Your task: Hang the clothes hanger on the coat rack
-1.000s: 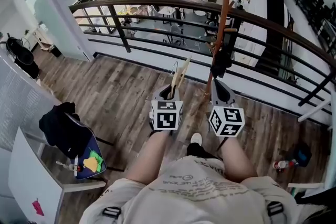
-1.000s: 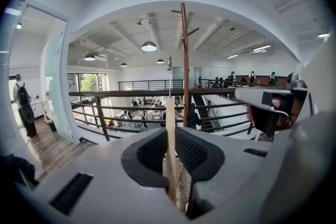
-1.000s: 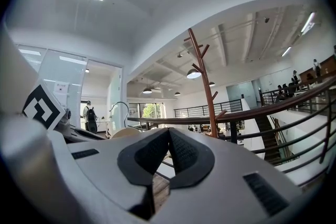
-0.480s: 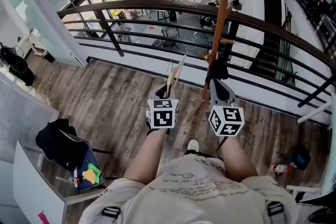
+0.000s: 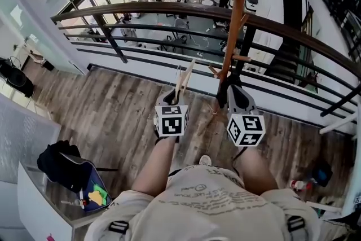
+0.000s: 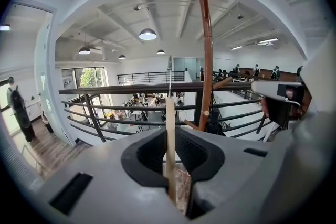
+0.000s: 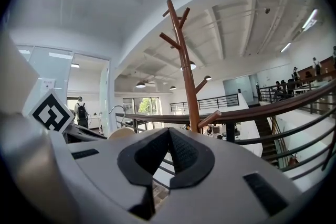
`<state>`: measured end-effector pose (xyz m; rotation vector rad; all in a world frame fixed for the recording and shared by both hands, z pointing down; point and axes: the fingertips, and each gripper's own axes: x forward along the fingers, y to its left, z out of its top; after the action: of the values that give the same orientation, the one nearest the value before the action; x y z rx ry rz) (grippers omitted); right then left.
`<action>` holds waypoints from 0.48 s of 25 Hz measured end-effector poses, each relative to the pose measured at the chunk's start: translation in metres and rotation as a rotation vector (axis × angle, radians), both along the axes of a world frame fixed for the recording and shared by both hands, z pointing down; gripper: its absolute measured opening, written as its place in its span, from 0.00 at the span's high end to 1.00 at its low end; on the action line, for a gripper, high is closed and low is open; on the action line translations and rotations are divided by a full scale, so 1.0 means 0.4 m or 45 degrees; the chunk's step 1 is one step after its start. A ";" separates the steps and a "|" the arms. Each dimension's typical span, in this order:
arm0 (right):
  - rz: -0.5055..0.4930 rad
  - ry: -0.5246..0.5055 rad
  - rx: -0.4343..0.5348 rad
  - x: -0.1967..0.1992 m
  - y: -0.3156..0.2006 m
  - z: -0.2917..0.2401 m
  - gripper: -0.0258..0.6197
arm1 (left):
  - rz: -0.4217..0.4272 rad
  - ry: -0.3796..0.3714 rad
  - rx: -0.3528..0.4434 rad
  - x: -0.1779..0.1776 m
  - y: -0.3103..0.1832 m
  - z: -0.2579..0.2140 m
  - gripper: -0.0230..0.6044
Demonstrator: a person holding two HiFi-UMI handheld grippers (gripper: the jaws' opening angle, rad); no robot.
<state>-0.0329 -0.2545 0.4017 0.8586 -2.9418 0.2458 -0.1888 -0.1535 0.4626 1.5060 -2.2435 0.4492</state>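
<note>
We read: clothes hanger [image 5: 185,77] pale wood; coat rack [image 5: 237,14] red-brown, 12 o'clock; left gripper [image 6: 170,139] and right gripper [image 7: 168,136] grey, marker cubes [image 5: 171,120] black-white squares; floor [image 5: 113,104] grey-brown planks; railing [image 5: 141,7] dark brown.

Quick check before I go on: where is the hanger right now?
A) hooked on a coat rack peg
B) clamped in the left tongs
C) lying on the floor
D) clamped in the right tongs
B: the left gripper view shows the wooden hanger pinched upright in the left tongs, short of the coat rack, while the right tongs are closed on nothing.
</note>
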 end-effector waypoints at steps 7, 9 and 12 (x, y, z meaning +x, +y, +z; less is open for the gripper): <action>0.003 0.037 -0.006 -0.030 -0.047 0.025 0.96 | 0.044 0.025 -0.012 -0.027 -0.083 0.054 0.88; 0.013 0.051 -0.011 -0.041 -0.055 0.027 0.96 | 0.057 0.034 -0.022 -0.038 -0.101 0.063 0.88; 0.044 0.068 -0.019 -0.062 -0.069 0.042 0.96 | 0.096 0.032 -0.047 -0.068 -0.132 0.099 0.88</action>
<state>-0.0575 -0.2820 0.4186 0.9007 -2.8744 0.2429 -0.2158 -0.2064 0.5021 1.5730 -2.1532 0.4883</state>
